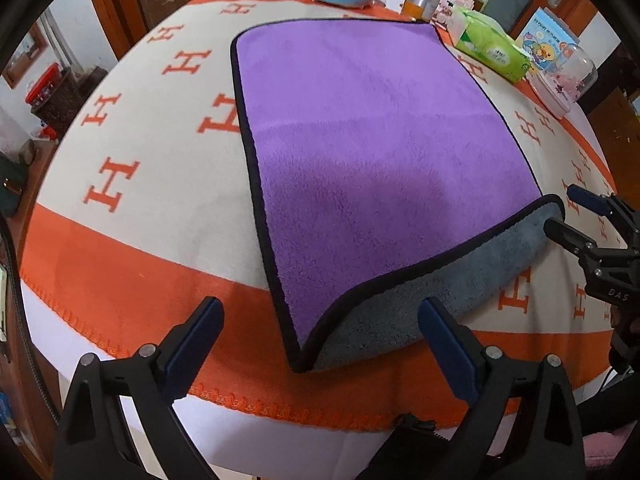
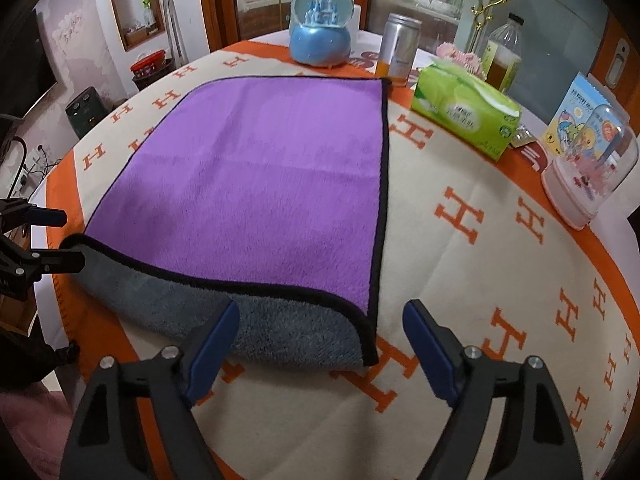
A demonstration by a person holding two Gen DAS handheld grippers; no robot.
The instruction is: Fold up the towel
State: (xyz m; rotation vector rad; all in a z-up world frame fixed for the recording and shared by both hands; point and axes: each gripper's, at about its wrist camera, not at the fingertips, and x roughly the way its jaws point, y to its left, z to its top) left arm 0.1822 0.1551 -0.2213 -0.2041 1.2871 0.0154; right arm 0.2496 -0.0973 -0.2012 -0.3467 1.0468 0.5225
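- Where the left wrist camera looks forward, the left gripper (image 1: 320, 344) stands with its jaws wide apart, empty, just before the near corner of the towel (image 1: 360, 140). The towel lies purple side up on the orange-and-cream blanket (image 1: 140, 184), its near edge curled to show grey. At the far right, the right gripper (image 1: 568, 216) sits beside the other near corner.
- From the right wrist camera, the right gripper (image 2: 320, 344) is likewise spread apart and empty. The tissue pack (image 2: 464, 120) and snow globe (image 2: 320, 28) stand beyond the towel (image 2: 260, 168).
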